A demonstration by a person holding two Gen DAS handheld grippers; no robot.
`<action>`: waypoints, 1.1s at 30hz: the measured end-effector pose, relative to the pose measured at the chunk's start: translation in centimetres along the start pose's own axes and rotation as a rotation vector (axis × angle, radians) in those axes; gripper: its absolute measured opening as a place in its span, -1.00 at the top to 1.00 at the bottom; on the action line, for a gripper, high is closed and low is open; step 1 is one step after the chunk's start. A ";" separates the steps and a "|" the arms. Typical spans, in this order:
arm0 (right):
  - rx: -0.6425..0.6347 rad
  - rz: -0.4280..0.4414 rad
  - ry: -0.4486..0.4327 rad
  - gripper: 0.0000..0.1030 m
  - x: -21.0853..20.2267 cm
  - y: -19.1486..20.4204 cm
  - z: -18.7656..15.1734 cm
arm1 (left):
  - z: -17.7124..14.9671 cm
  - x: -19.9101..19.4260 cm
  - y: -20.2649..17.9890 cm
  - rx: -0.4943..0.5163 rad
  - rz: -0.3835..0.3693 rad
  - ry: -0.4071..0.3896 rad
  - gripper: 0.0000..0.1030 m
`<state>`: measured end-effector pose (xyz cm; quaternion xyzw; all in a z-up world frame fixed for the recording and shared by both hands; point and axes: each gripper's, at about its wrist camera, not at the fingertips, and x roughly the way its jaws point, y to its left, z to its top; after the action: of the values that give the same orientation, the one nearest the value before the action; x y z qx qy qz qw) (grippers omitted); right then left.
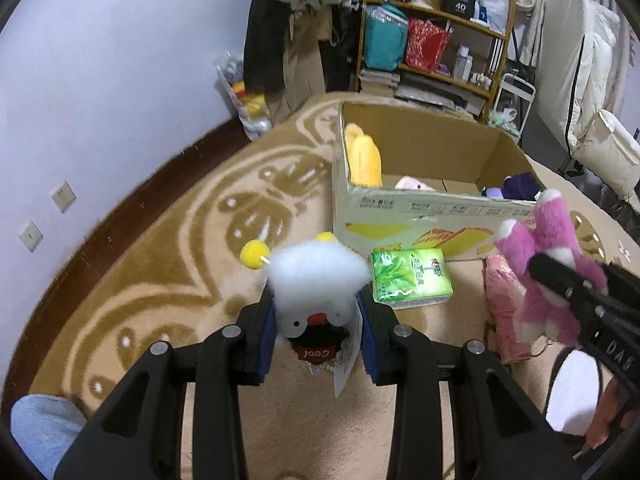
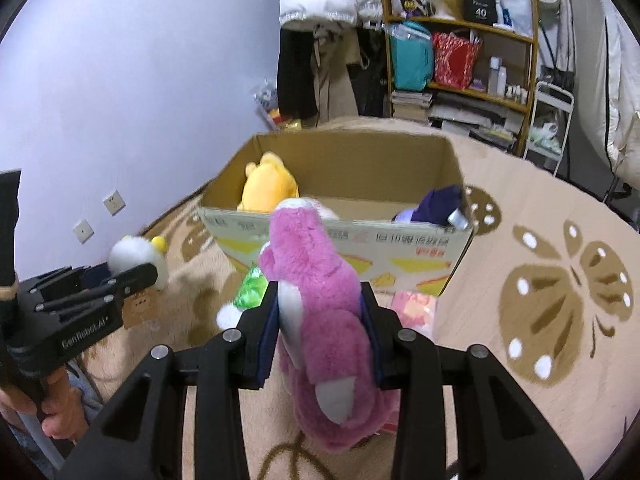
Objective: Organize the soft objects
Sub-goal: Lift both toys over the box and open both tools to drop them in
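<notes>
My left gripper (image 1: 320, 320) is shut on a white fluffy plush (image 1: 316, 276) with yellow pom-poms and a paper tag, held above the carpet. My right gripper (image 2: 320, 312) is shut on a pink and white plush (image 2: 320, 320), held just in front of the cardboard box (image 2: 400, 244). The box (image 1: 420, 208) is open and holds a yellow plush (image 1: 362, 156), a pale pink plush (image 1: 412, 183) and a purple plush (image 1: 516, 186). In the left wrist view the right gripper and pink plush (image 1: 540, 264) show at right. In the right wrist view the left gripper and white plush (image 2: 136, 258) show at left.
A green tissue pack (image 1: 410, 274) and a pink plastic pack (image 1: 504, 300) lie on the beige patterned carpet (image 1: 168, 280) in front of the box. A cluttered shelf (image 1: 440, 40), hanging clothes and a bag of toys (image 1: 244, 96) stand by the far wall.
</notes>
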<state>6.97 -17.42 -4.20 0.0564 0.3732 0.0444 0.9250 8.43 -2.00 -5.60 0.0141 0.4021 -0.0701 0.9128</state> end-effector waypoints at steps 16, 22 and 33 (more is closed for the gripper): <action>0.007 -0.033 -0.195 0.25 -3.6 -1.4 5.0 | 2.2 -4.3 -2.9 0.111 0.044 -0.236 0.35; 0.011 -0.029 -0.208 0.25 -2.7 -2.2 6.0 | 4.1 -3.7 -4.3 0.149 0.046 -0.298 0.35; -0.034 -0.035 -0.197 0.24 -0.4 -3.0 7.6 | 8.4 -1.3 -6.8 0.214 0.052 -0.365 0.34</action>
<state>12.07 -20.93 1.09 0.0385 0.2805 0.0289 0.9587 12.79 -9.23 1.20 0.1085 0.2201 -0.0902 0.9652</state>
